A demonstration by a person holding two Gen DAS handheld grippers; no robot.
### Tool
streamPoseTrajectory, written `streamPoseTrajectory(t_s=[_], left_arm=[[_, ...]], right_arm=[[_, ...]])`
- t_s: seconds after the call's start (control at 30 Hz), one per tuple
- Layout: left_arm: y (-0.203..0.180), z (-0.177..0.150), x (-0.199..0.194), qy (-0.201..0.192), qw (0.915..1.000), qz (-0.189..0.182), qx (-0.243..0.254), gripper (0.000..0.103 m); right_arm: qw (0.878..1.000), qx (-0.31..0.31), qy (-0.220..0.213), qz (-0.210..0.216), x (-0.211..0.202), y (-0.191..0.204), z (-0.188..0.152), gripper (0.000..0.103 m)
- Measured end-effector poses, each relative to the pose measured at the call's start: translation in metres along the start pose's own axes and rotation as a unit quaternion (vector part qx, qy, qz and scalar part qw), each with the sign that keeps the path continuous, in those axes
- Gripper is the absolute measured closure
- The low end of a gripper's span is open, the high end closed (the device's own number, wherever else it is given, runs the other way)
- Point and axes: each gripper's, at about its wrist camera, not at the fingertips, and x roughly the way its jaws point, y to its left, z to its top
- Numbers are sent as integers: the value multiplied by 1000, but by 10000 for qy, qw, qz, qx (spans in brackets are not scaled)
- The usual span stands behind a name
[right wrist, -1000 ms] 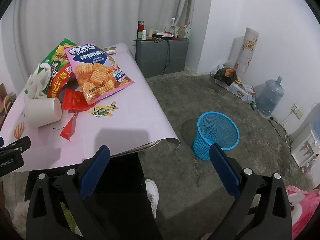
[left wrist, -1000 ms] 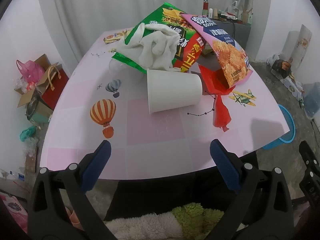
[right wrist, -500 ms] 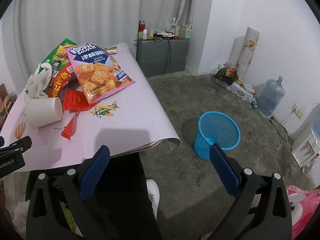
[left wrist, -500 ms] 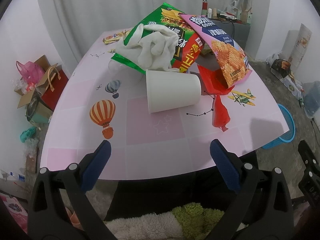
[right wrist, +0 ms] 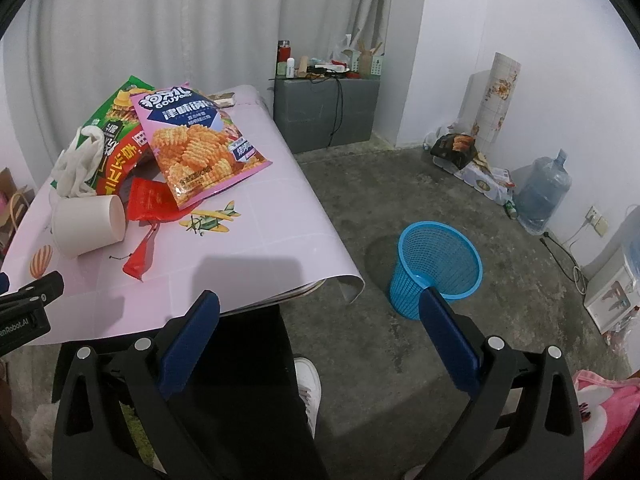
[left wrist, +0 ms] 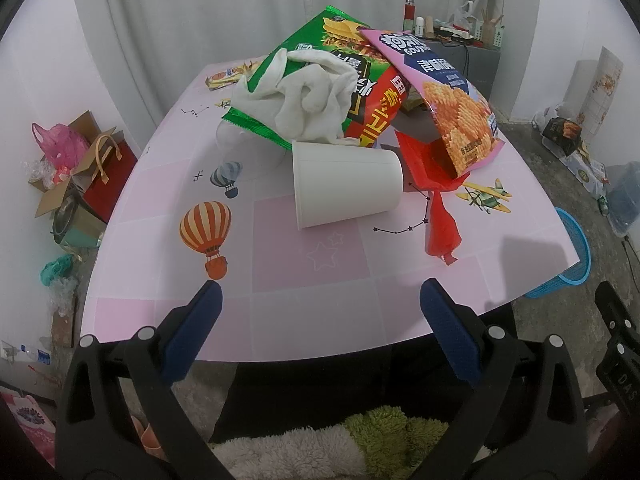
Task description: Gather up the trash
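I hold my left tongs (left wrist: 320, 304) above the near edge of a pink tabletop (left wrist: 280, 280) printed with balloons and planes; their blue-padded tips are spread wide and pinch nothing. The trash lies heaped toward the far middle of the tabletop. A white paper cup (left wrist: 344, 188) lies on its side, nearest to me. Just right of it is a crumpled red wrapper (left wrist: 438, 220), with one end trailing toward the near edge. Behind the cup, a white cloth (left wrist: 308, 100) is draped over a green and red snack bag (left wrist: 360, 92), and a pink chip bag (left wrist: 448, 100) leans over the red wrapper. My right tongs (right wrist: 320, 308) are also spread wide and empty, held off the tabletop's near right corner, over the concrete floor (right wrist: 400, 184). A blue mesh wastebasket (right wrist: 438, 266) stands upright on that floor, right of the tabletop and apart from it.
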Motion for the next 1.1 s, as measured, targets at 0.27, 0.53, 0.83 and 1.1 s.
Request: streamPoseTrajectory(t_s=[0.27,0.53,0.83,1.1], left_arm=[[1,2,1,15,10000,8,-15,7],[2,3,2,15,10000,14,-22,7],[3,0,3,15,10000,17,-32,7],[7,-2,3,19,10000,15,-49,7]], right_arm=[[10000,7,2,-2,0,0,-1,6],[10000,-1,6,-1,1,-1,0,6],[10000,10,19,7,2,0,-1,6],[10000,14,22,2,2,0,0,6]])
